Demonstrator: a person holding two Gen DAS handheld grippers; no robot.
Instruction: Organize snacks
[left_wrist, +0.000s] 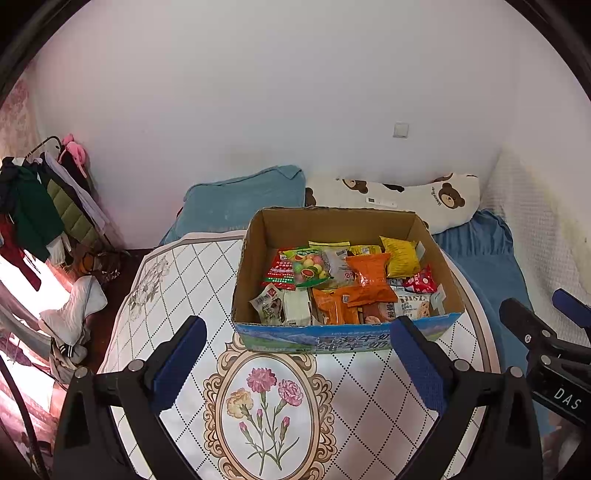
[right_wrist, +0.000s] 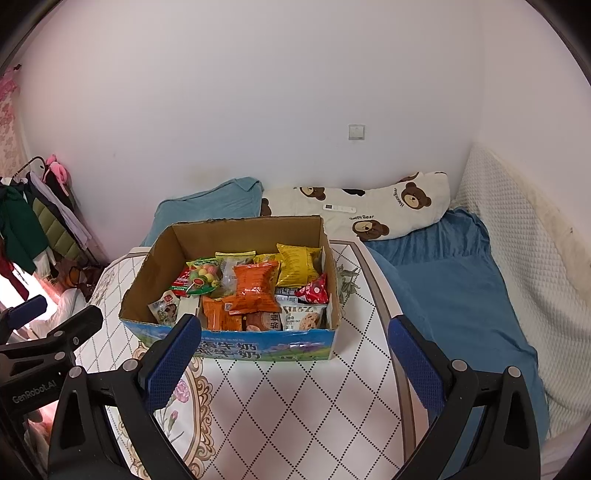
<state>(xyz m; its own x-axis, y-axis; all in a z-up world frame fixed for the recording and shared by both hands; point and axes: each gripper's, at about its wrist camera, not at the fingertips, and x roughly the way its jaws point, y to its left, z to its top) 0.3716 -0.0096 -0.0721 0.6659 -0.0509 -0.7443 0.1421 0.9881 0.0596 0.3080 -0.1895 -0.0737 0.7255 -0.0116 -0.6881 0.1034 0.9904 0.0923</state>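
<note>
Cardboard box (left_wrist: 343, 334) crammed with bright snack packets (left_wrist: 369, 277); both grippers' jaws spread.

table (left_wrist: 177, 280), quilted floral cover | teal pillow (left_wrist: 243, 201) and bear-print pillow (right_wrist: 384, 206) against white wall | white remote (right_wrist: 339, 209) on bear pillow | blue blanket (right_wrist: 450, 280) right of table | clothes rack (left_wrist: 40, 206) far left | wall switch (left_wrist: 400, 130)

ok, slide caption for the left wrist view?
Open left hand-held gripper faces a snack-filled cardboard box on a floral tablecloth.
</note>
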